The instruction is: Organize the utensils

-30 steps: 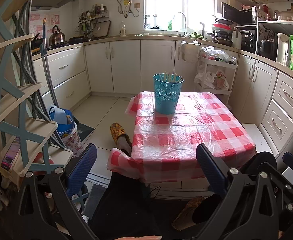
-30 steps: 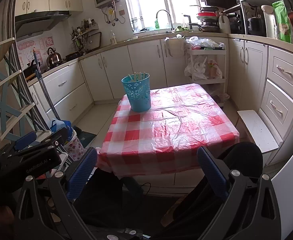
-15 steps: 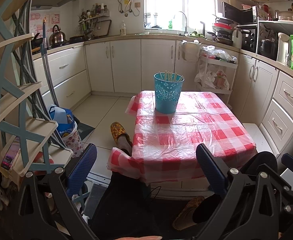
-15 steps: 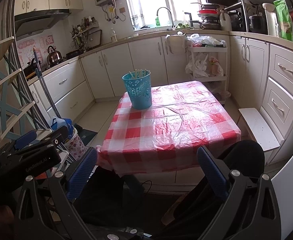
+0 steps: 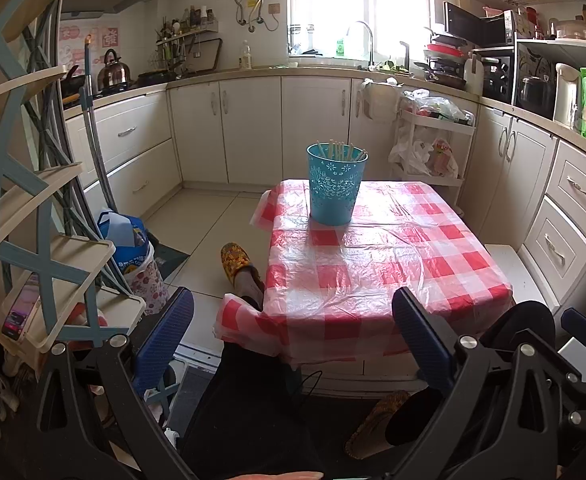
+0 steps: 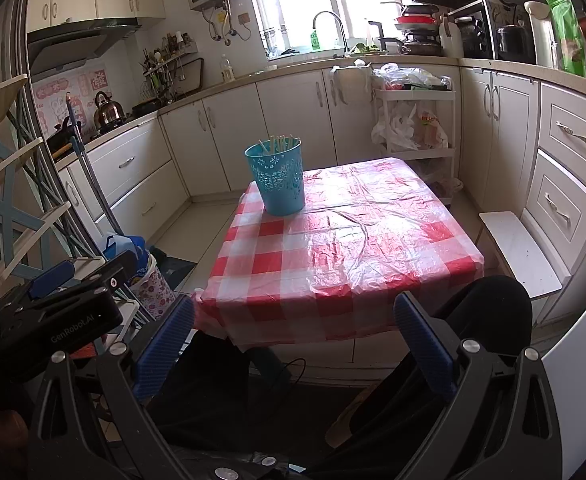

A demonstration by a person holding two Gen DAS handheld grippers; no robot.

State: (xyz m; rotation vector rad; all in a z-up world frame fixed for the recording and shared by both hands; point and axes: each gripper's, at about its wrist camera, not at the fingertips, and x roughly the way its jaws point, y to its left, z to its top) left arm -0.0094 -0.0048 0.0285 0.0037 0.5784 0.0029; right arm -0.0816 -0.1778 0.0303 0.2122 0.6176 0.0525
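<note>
My left gripper (image 5: 293,340) and right gripper (image 6: 293,340) both hang spread wide with nothing between the blue pads, low over my lap at the near edge of the table (image 5: 377,280). Ahead and beyond them, the blue bucket (image 5: 335,186) stands upright at the far left of the checked cloth, pale chopsticks (image 5: 339,149) standing nearly vertical inside, tips just above the rim. It lies almost straight ahead of the left gripper, but left of centre for the right, so I judge the left nearer in line.
</note>
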